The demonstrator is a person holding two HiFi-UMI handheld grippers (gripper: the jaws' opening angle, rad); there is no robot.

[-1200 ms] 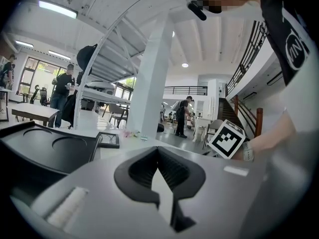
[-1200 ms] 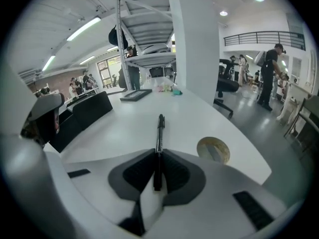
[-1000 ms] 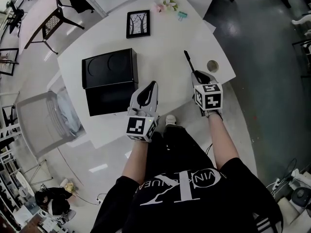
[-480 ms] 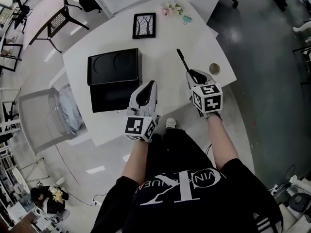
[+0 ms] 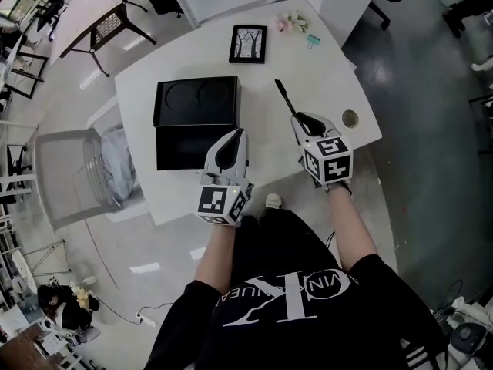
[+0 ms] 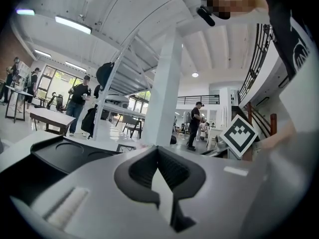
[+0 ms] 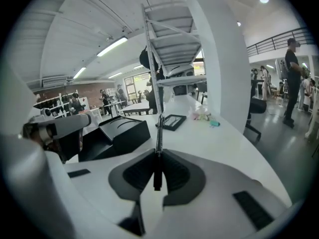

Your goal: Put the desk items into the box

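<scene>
Over the near edge of the white bench [image 5: 308, 68], the right gripper [image 5: 299, 119] is pinching a black pen [image 5: 285, 97] by its near end. In the right gripper view its fingers [image 7: 172, 171] are closing on the pen [image 7: 159, 133] from both sides, and the shaft is sticking out straight ahead over the bench top. From the head view the pen is pointing toward 11 o'clock, away from the person.

The left gripper [image 5: 240, 134] is hovering at 9 o'clock from the right one. In its own view, the left gripper [image 6: 158, 151] is showing its fingers [image 6: 174, 171] meeting at the tips with nothing between them.

A black box [image 5: 185, 146] is sitting open on the bench at 9 o'clock from the pen, apart from it. Its lid is lying flat at the box's 12 o'clock side, showing two round recesses. The left gripper is hanging just beside the box's near right corner. The same box is showing at the left of both gripper views [image 6: 65, 156] [image 7: 117, 133].

Farther off at 12 o'clock, a small framed picture [image 5: 249, 43] is lying flat. At 1 o'clock from the pen, near the far corner, a pale bunch of flowers [image 5: 291, 20] and a teal clip [image 5: 312, 41] are resting side by side.
</scene>
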